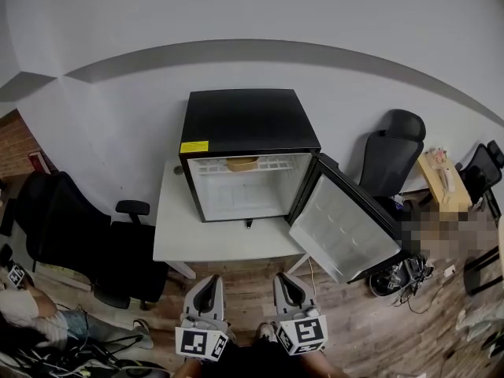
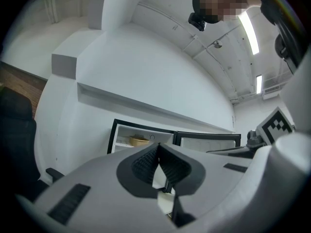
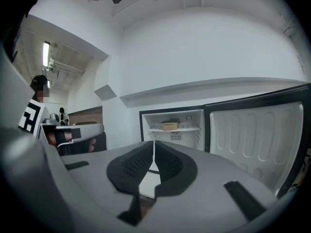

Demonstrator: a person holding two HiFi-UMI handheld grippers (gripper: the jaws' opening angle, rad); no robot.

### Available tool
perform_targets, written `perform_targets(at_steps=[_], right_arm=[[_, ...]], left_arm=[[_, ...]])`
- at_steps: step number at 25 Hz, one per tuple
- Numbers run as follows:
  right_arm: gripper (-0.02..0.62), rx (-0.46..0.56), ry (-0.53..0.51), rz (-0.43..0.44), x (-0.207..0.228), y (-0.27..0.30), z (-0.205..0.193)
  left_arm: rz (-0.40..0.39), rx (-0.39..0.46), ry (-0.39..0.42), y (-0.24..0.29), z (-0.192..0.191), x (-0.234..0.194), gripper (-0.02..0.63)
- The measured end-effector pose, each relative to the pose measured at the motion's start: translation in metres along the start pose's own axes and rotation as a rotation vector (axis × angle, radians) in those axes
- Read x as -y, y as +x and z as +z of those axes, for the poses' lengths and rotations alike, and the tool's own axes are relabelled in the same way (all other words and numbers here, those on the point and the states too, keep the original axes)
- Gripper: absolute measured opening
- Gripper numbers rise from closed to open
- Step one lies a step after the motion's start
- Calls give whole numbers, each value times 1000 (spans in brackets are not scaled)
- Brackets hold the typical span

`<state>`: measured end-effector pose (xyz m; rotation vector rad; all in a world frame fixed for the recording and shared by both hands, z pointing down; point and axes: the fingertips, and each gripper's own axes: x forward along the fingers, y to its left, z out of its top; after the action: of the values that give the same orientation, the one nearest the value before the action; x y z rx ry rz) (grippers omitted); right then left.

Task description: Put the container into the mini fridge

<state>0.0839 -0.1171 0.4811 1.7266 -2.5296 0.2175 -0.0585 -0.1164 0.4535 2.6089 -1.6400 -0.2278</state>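
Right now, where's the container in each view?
Head view: container near centre, on the mini fridge upper shelf.
Left gripper view: container lower centre-left, same shelf.
Right gripper view: container centre, same shelf.
Shared landmark: open fridge door, right of it everywhere.

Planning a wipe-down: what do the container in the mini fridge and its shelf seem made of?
The container: probably matte paper or pulp, from its dull tan colour, though it is too small to be sure. The shelf: seemingly white coated wire, showing thin bars in a grid.
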Motion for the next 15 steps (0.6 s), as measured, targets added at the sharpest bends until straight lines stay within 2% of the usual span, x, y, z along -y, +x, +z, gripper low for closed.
perform_targets(at_steps=[15], right_arm=[[23,13,4,41,-1,2,3]], left_arm=[[12,-2,6,5,0,8,8]])
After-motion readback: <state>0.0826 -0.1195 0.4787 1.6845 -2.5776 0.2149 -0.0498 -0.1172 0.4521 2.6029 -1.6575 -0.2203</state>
